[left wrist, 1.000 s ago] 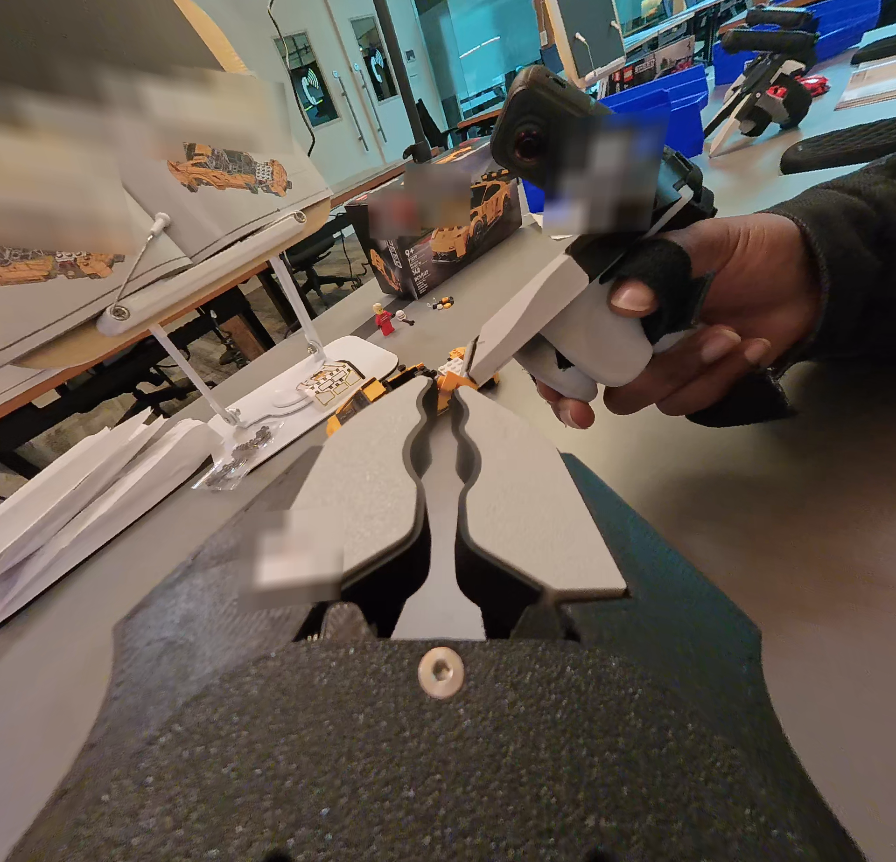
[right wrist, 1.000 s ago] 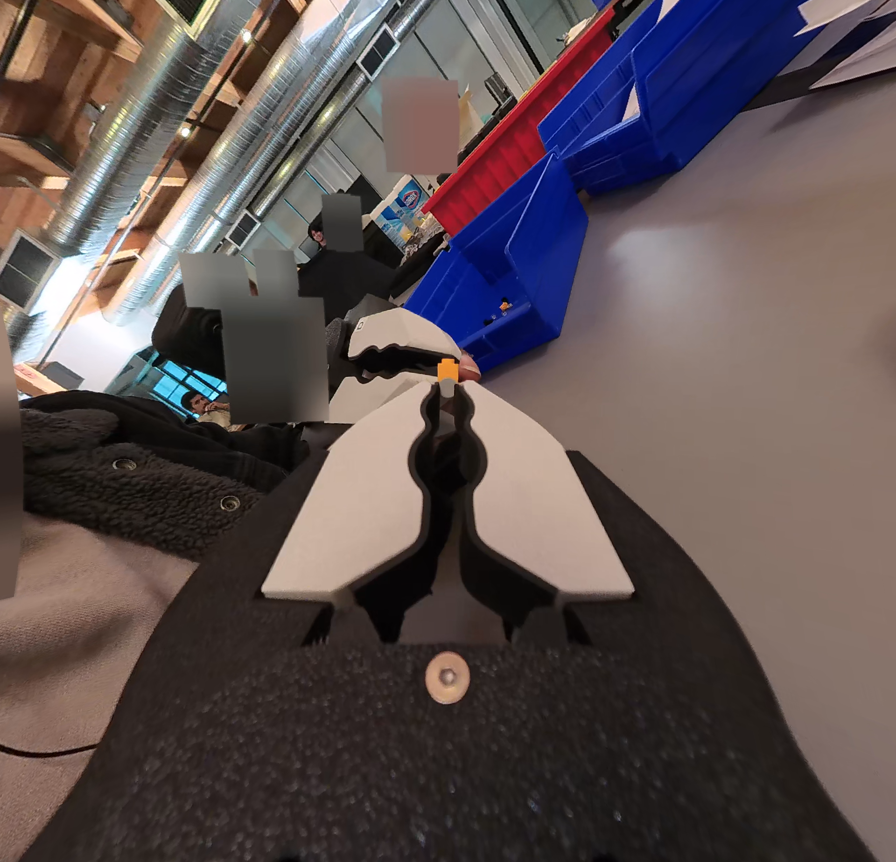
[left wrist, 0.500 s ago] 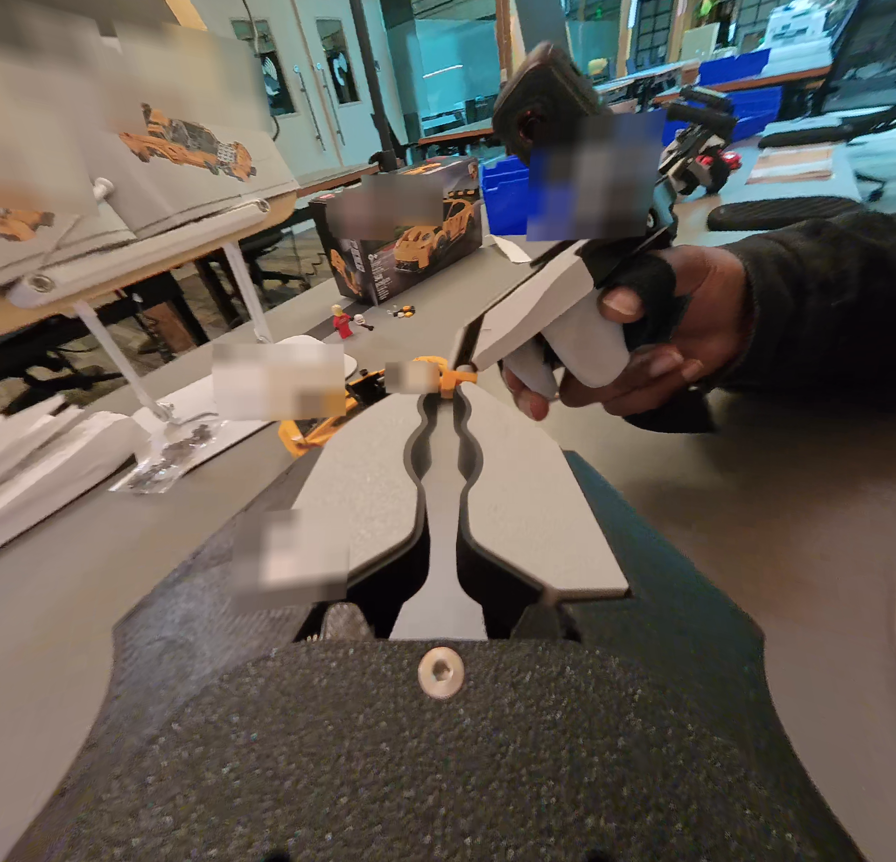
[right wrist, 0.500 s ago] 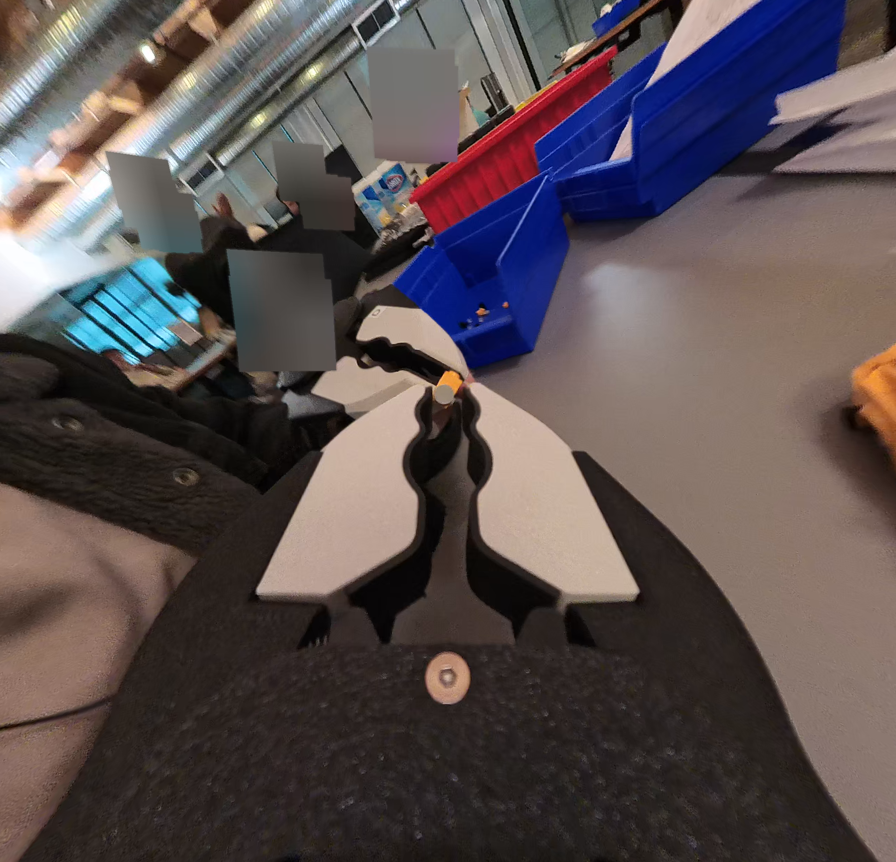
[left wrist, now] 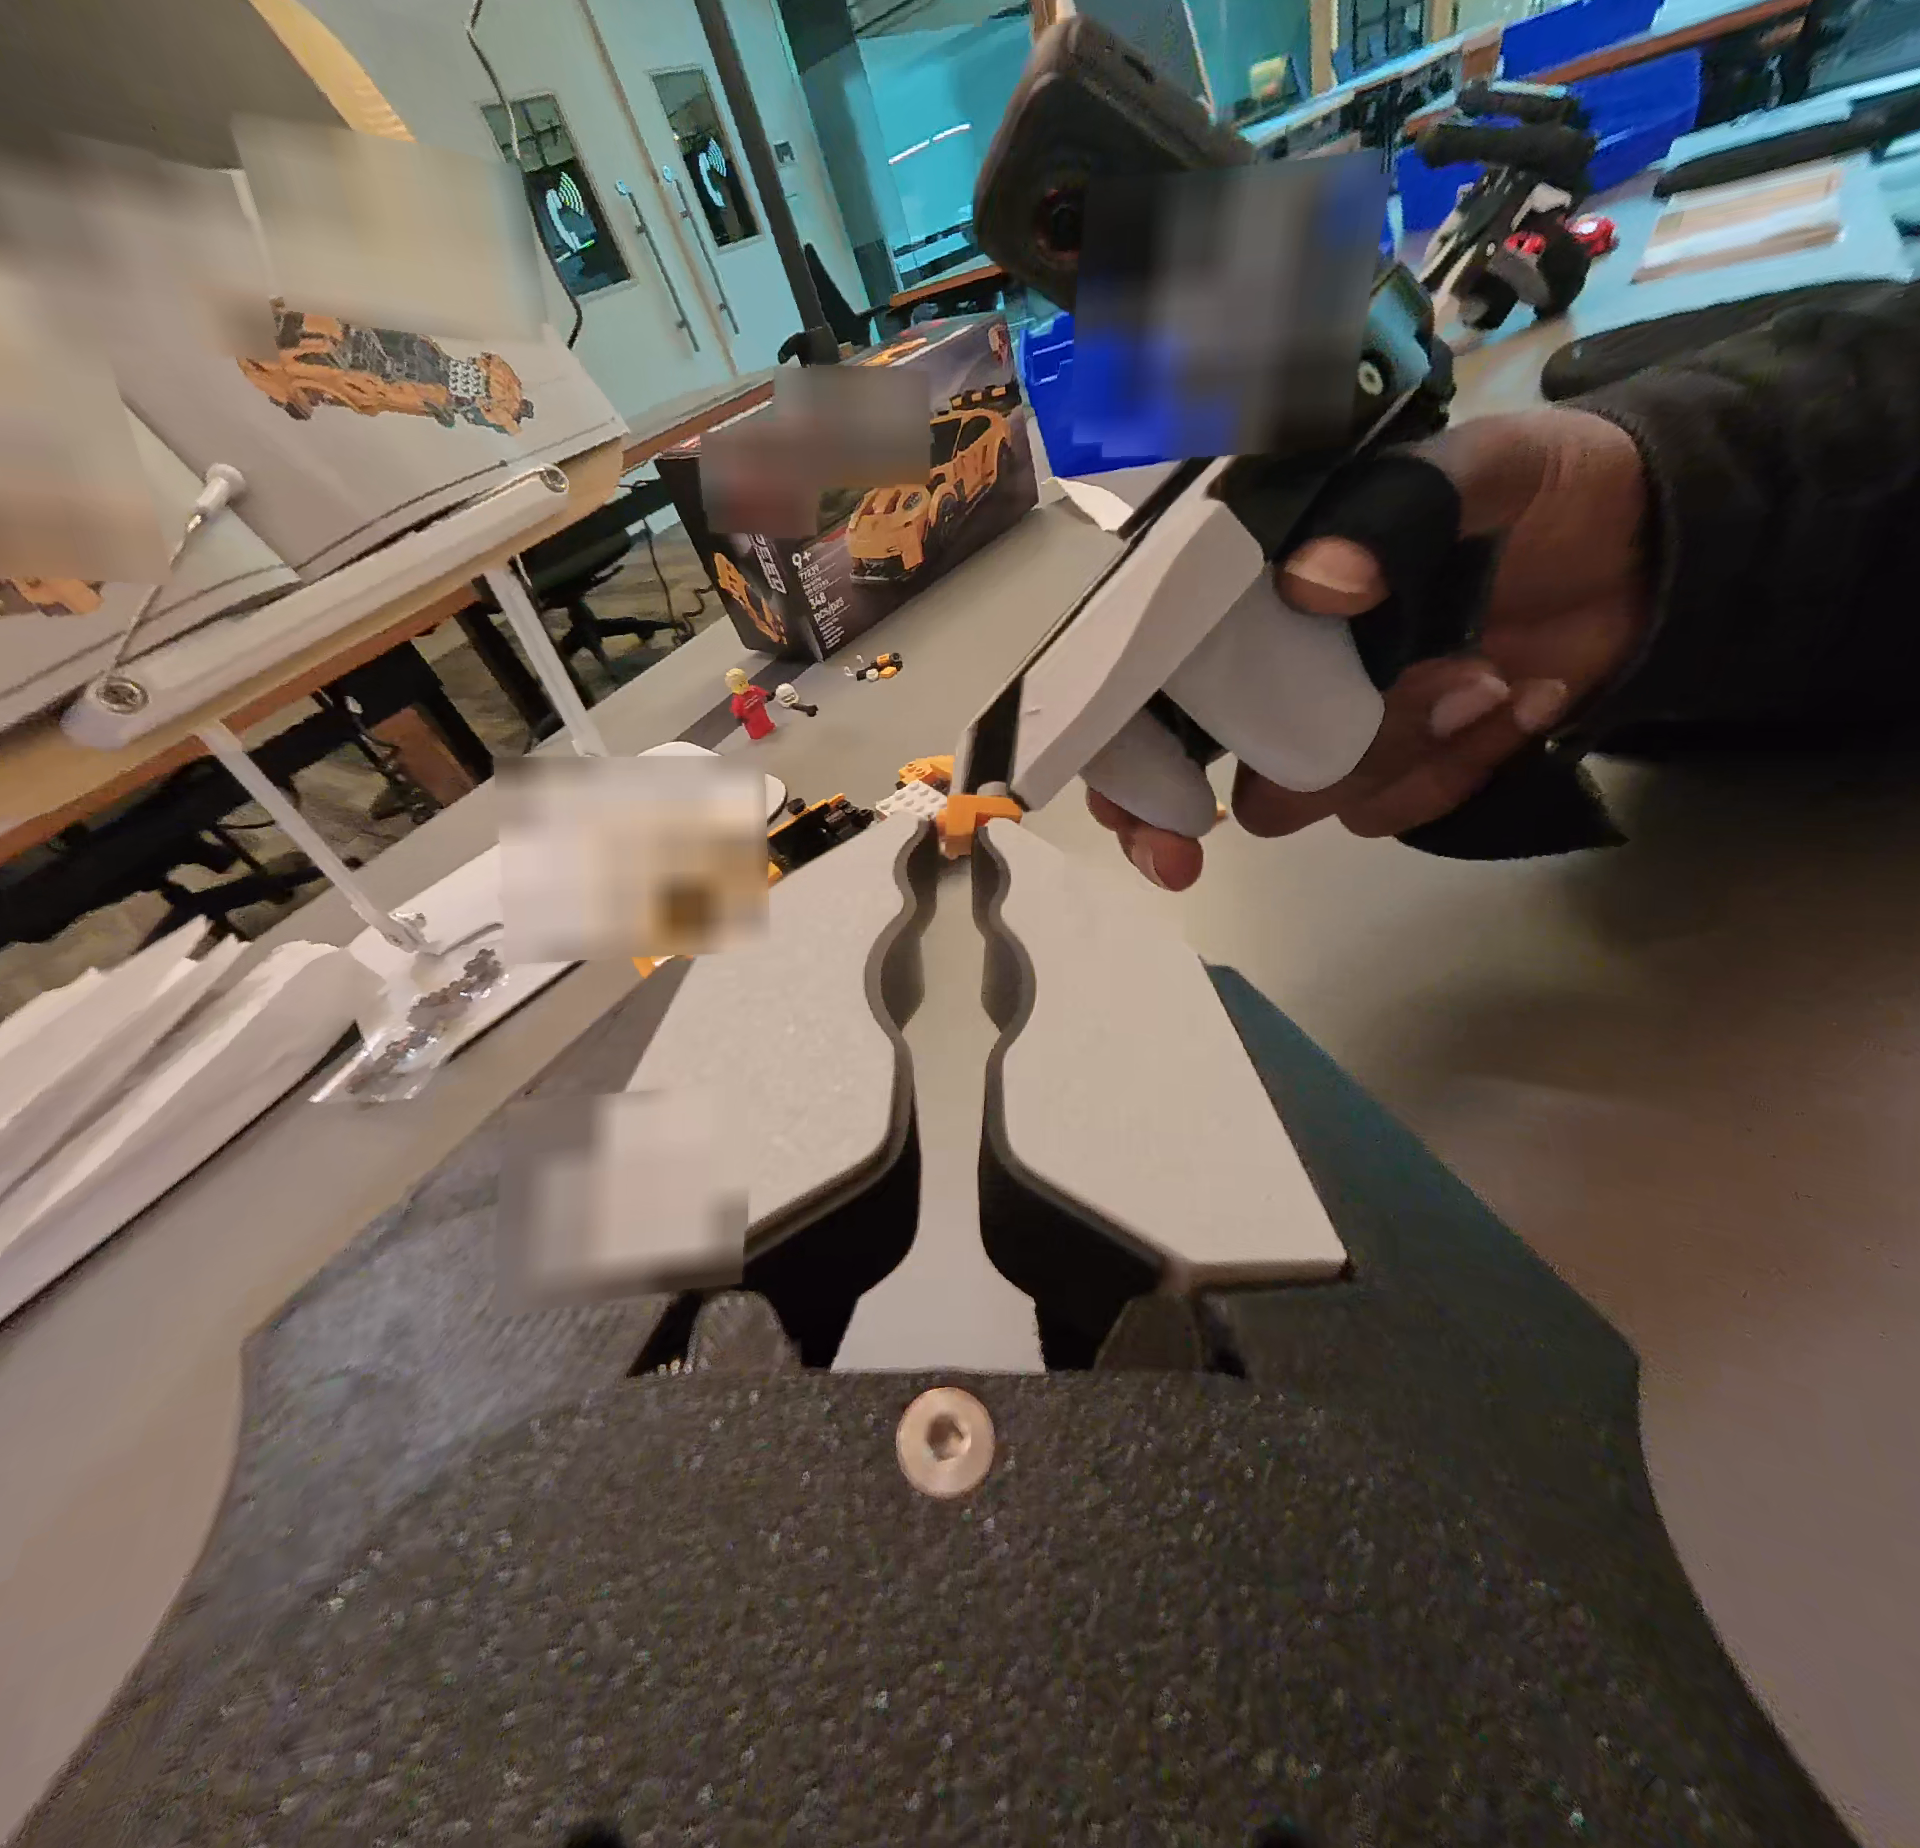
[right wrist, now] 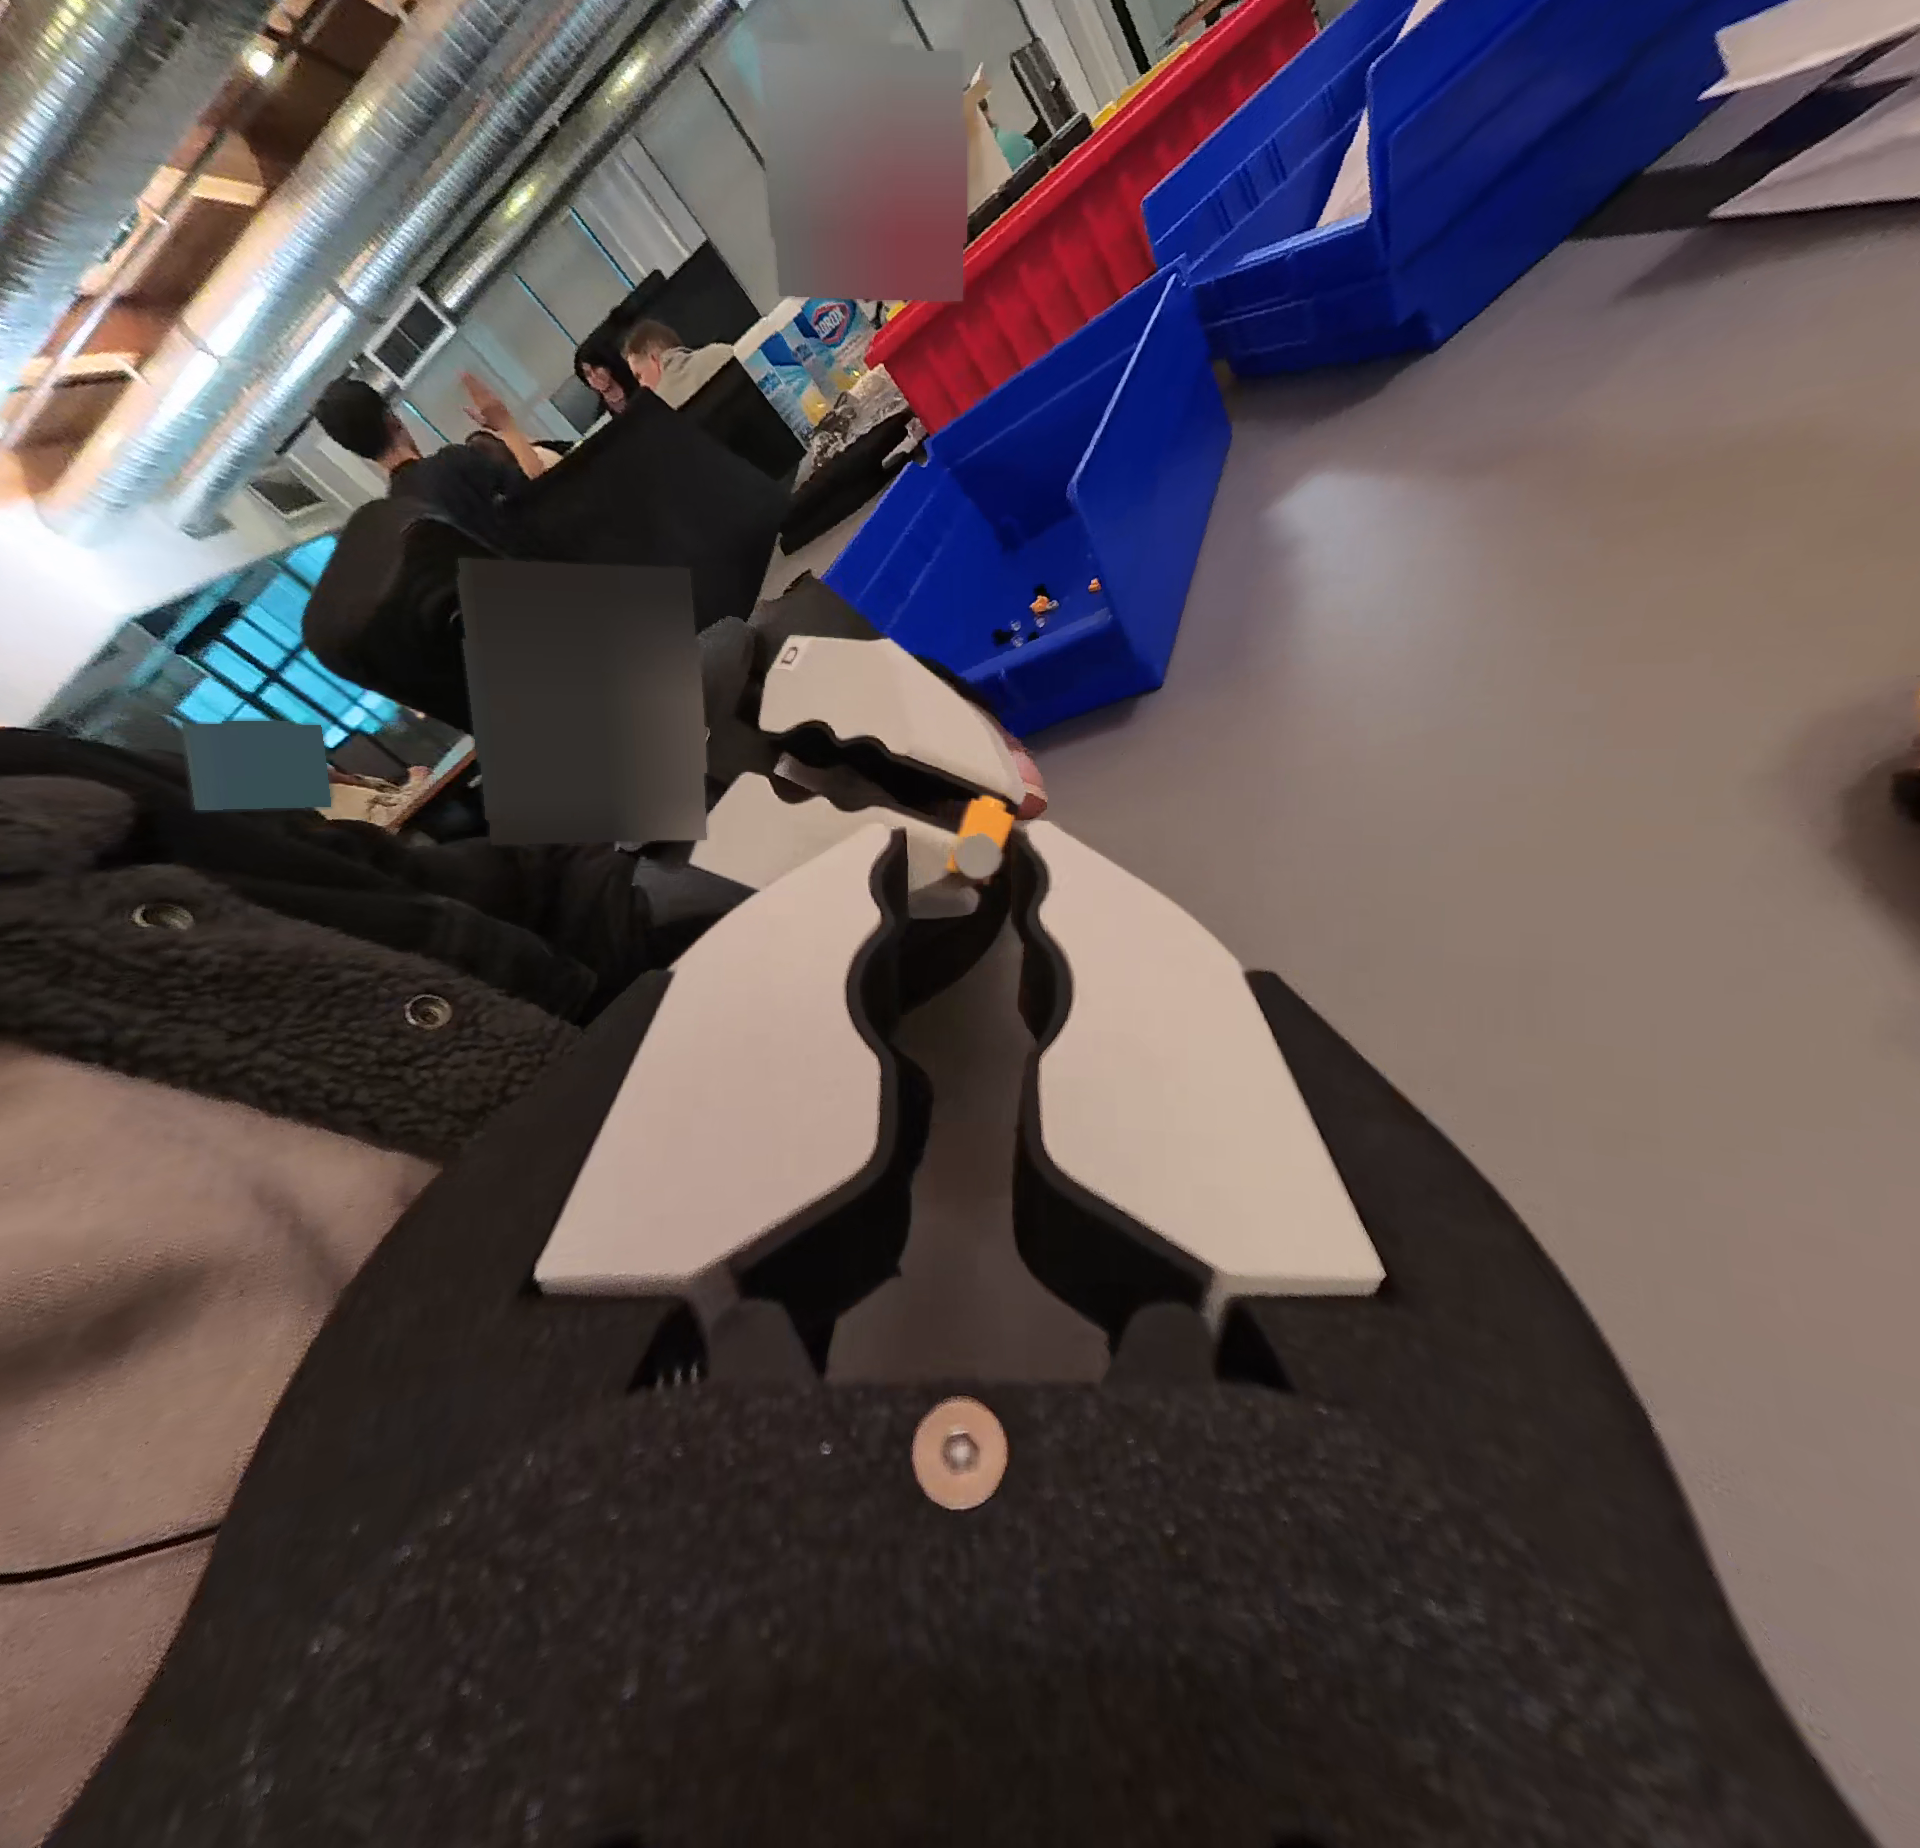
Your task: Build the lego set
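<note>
In the left wrist view my left gripper (left wrist: 951, 842) is shut on a small orange piece (left wrist: 966, 822) with a grey pin, held above the grey table (left wrist: 1558, 1123). My right gripper (left wrist: 992, 775) reaches in from the upper right, its tips right at that piece. In the right wrist view my right gripper (right wrist: 961, 853) is open. The orange piece (right wrist: 989, 824) and its grey pin (right wrist: 975, 856) stand between its fingertips, close to the right finger, and the left finger is clear of them. The left gripper (right wrist: 1008, 796) grips the piece from behind.
A partly built orange car (left wrist: 821, 827), a red minifigure (left wrist: 750, 702) and the set's box (left wrist: 862, 520) lie beyond. An instruction booklet on a stand (left wrist: 364, 385), a bag of small parts (left wrist: 426, 1019) and white paper bags (left wrist: 125, 1050) are left. Blue bins (right wrist: 1049, 551) and a red bin (right wrist: 1070, 271) stand behind. My left and right fingertips are right by each other.
My right gripper's jaws have opened off the grey pin they were pinching a second ago. My left gripper has kept its hold on the orange piece. Both grippers have turned a little.
</note>
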{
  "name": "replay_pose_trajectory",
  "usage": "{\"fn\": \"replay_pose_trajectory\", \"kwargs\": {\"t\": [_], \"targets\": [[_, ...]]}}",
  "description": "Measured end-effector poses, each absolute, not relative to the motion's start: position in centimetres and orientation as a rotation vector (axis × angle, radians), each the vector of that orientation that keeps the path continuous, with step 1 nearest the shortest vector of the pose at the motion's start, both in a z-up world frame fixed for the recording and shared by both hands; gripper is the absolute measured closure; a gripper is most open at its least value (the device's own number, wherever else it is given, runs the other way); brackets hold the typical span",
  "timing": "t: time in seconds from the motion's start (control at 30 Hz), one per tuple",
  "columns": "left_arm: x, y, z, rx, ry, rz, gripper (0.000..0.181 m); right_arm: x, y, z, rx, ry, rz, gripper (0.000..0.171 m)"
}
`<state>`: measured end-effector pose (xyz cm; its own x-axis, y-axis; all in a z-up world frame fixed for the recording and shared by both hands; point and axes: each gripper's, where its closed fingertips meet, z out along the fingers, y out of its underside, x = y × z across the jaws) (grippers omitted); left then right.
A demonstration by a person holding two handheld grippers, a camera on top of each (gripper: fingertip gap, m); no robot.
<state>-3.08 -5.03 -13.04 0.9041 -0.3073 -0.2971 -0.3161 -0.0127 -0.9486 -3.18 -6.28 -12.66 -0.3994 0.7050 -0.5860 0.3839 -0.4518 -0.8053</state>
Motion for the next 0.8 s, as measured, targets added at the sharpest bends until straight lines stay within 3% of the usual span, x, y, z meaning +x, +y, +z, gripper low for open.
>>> {"fn": "replay_pose_trajectory", "kwargs": {"t": [0.27, 0.8], "targets": [[-3.0, -5.0, -13.4, -1.611, 0.522, 0.047, 0.175, -3.2, -6.1, -13.1, -1.607, -1.477, 1.943, 0.162], [-3.1, -5.1, -13.9, -1.648, 0.494, -0.104, 0.173, -3.1, -4.9, -13.7, -1.582, -1.528, 1.812, 0.163]]}}
